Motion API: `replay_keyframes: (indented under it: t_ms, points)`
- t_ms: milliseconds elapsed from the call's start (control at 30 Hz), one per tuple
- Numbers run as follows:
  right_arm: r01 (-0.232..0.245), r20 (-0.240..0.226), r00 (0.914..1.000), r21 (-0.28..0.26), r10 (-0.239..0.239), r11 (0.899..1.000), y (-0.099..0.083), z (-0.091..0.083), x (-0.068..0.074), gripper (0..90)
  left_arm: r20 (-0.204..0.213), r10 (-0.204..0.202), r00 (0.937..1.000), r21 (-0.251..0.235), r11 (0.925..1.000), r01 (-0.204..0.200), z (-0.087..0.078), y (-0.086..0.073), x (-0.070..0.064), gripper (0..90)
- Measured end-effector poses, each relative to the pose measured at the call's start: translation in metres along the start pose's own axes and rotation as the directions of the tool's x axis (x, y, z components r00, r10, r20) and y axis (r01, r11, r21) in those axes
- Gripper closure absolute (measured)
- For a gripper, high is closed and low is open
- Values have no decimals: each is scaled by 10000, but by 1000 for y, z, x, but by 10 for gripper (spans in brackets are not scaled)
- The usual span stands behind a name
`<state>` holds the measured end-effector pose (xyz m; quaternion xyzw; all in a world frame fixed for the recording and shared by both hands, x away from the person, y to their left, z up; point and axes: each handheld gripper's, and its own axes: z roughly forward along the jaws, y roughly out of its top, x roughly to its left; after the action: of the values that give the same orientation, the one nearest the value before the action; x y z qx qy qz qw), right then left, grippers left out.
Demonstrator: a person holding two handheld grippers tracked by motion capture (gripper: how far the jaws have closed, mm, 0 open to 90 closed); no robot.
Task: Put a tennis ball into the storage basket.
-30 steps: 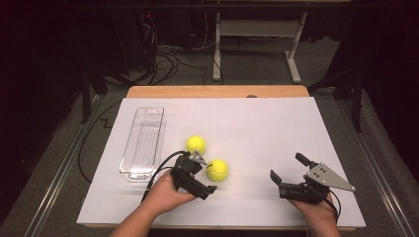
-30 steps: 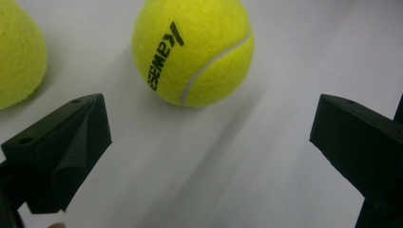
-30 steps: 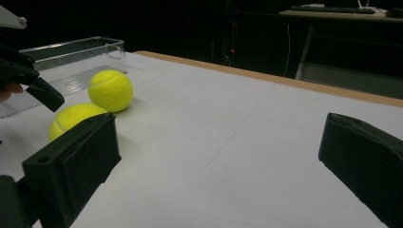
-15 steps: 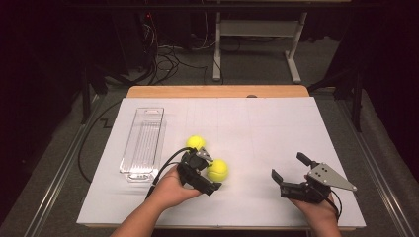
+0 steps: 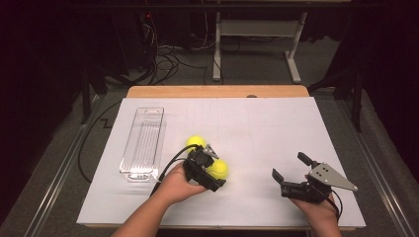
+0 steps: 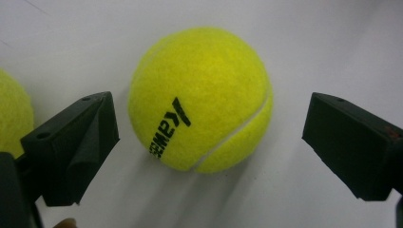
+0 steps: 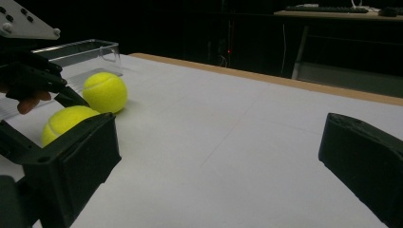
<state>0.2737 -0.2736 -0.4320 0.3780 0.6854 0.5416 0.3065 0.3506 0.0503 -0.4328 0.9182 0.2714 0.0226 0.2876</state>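
Observation:
Two yellow tennis balls lie on the white table. The nearer ball sits between the jaws of my left gripper. That gripper is open, with a gap on each side of the ball. The second ball rests just beyond it, touching nothing. My right gripper stands open near the front right of the table, nothing between its jaws. Seen from the right gripper view, the nearer ball is partly hidden behind a black jaw.
A clear plastic tray lies lengthwise at the left of the white sheet. A wooden table edge runs along the back. Cables and a desk frame stand on the floor beyond.
My left gripper has slid forward and to the right, so its open jaws now flank the nearer ball. The right gripper has stayed in place.

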Motion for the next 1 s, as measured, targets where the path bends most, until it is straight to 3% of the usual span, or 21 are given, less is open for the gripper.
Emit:
replay_keyframes:
  t_ms: [333, 633, 800, 1000]
  points:
    - [-43, -17, 10000, 5, 43, 10000, -1, 0, -1, 3, -13, -105, 9999, 78, 9999, 105, 9, 2, 4, 124]
    - [-18, -45, 10000, -77, 18, 10000, 0, -1, -1, 3, -276, 191, 9994, 260, 9995, -184, 10, 9, -1, 154]
    - [-26, -39, 10000, -155, 25, 9999, 1, -3, -1, 3, -600, 437, 9972, 378, 9984, -415, 10, 9, -2, 237]
    - [-35, -30, 10000, -151, 34, 9999, 1, -3, -2, 3, -451, 166, 9988, 337, 9993, -151, 10, 9, 1, 269]
